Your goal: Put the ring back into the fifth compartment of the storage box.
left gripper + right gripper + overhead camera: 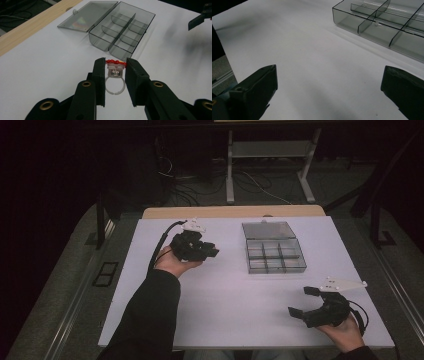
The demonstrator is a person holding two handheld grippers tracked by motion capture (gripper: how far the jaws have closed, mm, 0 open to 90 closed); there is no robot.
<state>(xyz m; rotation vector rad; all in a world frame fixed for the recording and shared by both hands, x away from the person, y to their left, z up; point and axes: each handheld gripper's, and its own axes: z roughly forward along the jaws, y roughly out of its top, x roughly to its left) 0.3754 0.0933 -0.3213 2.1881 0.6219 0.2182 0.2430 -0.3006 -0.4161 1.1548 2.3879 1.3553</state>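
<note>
A white rectangular tabletop (225, 310) sits in a dim room, with grey floor and tangled cables beyond its wooden far edge. On it lies a smoky clear plastic compartment box (122, 32) (lid flipped open). The left gripper (114, 72) pinches a translucent plastic ring with a red beaded top (115, 72) between its fingers, short of the box. The right gripper (305, 301) has its fingers spread wide, holding nothing.
</note>
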